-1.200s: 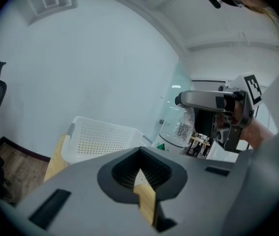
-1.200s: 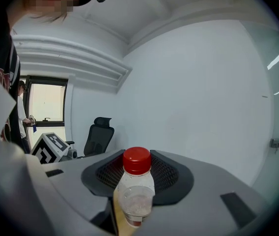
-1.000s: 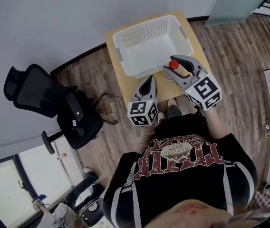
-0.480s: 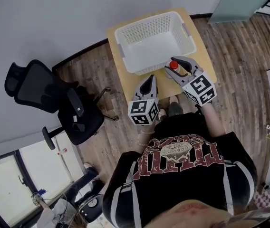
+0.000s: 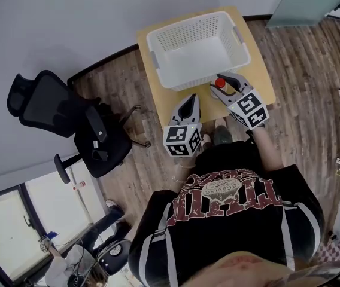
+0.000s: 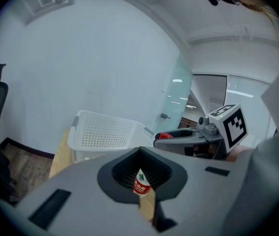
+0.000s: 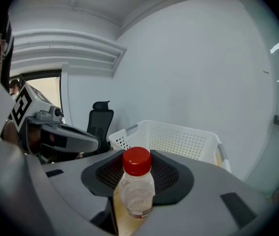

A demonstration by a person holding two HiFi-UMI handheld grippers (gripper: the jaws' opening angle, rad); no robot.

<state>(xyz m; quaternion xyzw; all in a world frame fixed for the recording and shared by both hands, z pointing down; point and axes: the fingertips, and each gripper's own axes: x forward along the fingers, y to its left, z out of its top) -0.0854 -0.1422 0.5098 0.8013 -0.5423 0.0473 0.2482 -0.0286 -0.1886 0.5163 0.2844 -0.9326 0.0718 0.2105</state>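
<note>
My right gripper (image 5: 222, 84) (image 7: 137, 200) is shut on a clear bottle (image 7: 137, 188) with a red cap (image 5: 219, 83), held upright over the small wooden table (image 5: 264, 79), just in front of the white perforated basket (image 5: 197, 46) (image 7: 179, 139). My left gripper (image 5: 192, 99) (image 6: 142, 191) hangs at the table's near left corner, its jaws drawn together to a thin slit. In that slit shows a small red-and-white labelled thing (image 6: 140, 183); whether it is touched I cannot tell. In the left gripper view the right gripper (image 6: 188, 136) appears beside the basket (image 6: 105, 136).
A black office chair (image 5: 56, 115) (image 7: 100, 124) stands on the wooden floor left of the table. A plain wall runs behind the basket, and a glass partition (image 6: 179, 97) is at the far right.
The right gripper has swung with the bottle toward the basket, which now fills its view. In the left gripper view the right gripper sits lower, and the red-labelled thing now shows.
</note>
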